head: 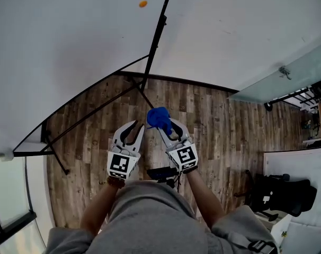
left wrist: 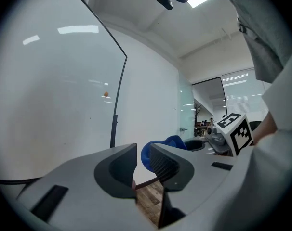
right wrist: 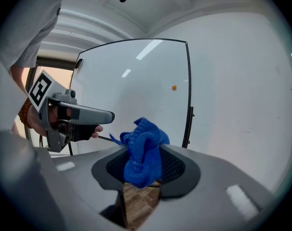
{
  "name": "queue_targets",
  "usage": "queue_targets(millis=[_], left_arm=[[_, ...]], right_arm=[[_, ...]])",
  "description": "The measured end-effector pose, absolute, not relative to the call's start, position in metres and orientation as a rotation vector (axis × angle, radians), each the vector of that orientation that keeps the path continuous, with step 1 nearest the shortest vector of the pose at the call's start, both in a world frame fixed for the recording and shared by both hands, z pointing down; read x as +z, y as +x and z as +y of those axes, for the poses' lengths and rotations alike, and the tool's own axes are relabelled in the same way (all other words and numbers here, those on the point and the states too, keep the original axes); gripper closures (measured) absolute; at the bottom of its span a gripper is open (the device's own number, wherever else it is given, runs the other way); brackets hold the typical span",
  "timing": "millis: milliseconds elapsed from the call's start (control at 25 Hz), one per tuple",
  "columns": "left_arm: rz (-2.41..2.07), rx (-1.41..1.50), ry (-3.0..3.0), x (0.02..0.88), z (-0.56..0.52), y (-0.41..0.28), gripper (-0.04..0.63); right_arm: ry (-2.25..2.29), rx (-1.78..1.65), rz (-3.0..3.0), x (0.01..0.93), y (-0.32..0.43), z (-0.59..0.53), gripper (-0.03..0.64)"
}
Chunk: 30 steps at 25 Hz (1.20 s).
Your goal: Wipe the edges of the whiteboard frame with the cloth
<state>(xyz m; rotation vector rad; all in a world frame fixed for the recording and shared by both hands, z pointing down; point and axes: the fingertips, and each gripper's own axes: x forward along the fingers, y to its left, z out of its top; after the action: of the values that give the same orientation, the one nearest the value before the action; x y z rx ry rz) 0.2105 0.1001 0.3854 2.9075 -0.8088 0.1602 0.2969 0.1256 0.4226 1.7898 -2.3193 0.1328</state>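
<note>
The whiteboard (head: pixel 65 41) fills the upper left, and its black frame edge (head: pixel 158 29) runs down beside the white wall. The same frame edge (right wrist: pixel 188 100) stands just beyond the right jaws, and it shows again in the left gripper view (left wrist: pixel 114 126). My right gripper (head: pixel 164 123) is shut on a bunched blue cloth (head: pixel 158 117), held a little short of the frame's lower end. The cloth (right wrist: pixel 143 150) bulges up between the right gripper's (right wrist: pixel 142 162) jaws. My left gripper (head: pixel 139 124) hangs beside it, narrowly open with nothing between its jaws (left wrist: pixel 142 160).
An orange magnet (head: pixel 143 3) sticks to the board. The board's black stand legs (head: pixel 94 112) cross the wooden floor (head: pixel 219 120). A glass door (head: pixel 287 78) is at the right, with a black chair (head: pixel 282 192) and a white table (head: pixel 303 163) below it.
</note>
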Motion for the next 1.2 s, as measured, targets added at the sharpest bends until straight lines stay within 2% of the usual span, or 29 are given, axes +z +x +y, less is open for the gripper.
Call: queue_targets(millis=[320, 520, 1200], left_arm=[[-0.745, 0.143, 2.921, 0.392, 0.046, 0.179, 0.518], [-0.722, 0.210, 2.878, 0.416, 0.029, 0.186, 0.518], [-0.818, 0.347, 2.864, 0.424, -0.080, 0.288, 0.523]], right_arm=[[1.780, 0.079, -2.316, 0.436, 0.268, 0.065, 0.466], [1.773, 0.137, -2.312, 0.455, 0.278, 0.039, 0.466], [1.685, 0.282, -2.304, 0.566, 0.390, -0.107, 0.468]])
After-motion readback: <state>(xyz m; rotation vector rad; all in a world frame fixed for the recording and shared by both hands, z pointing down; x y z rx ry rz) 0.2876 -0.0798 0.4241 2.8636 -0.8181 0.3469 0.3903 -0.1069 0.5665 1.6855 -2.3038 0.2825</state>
